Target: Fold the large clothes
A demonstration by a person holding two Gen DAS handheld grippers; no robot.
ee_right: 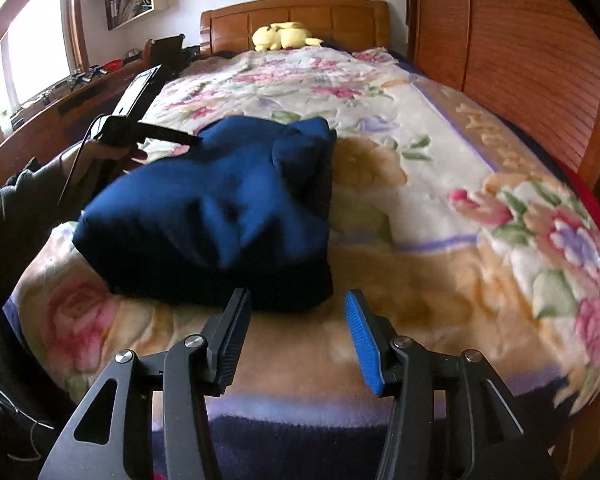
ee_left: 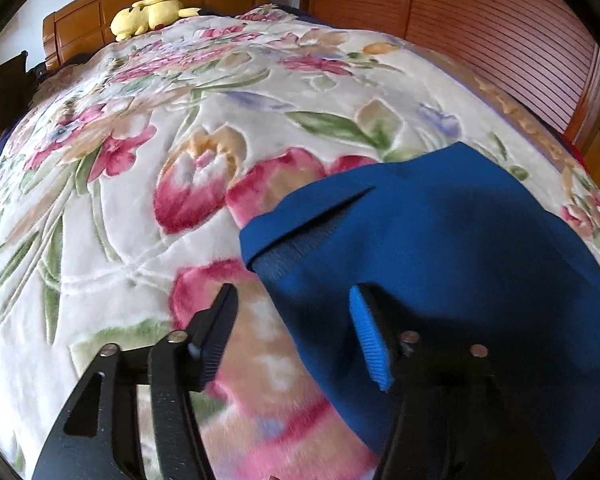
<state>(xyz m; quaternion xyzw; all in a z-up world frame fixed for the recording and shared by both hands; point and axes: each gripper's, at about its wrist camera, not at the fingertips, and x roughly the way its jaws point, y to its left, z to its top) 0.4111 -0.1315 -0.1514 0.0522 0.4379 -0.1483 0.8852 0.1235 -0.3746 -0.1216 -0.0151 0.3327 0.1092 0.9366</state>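
Right wrist view | blue garment (ee_right: 220,208) bundled, long axis toward headboard (ee_right: 296,20) | both jaws spread, holding nothing

Both grippers low and level, left gripper (ee_left: 292,320) and right gripper (ee_right: 296,332) jaws apart, apparently empty.

Home bedroom, floral-blanketed bed (ee_right: 440,152), wooden headboard (ee_right: 296,16)

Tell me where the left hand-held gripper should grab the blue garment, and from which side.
Probably the ribbed hem corner of the blue garment. It sticks out toward the floral blanket with a folded edge slightly lifted. Come in low from the garment's left side, with the open left hand-held gripper straddling that edge. The rest is a smooth mound offering no edge.
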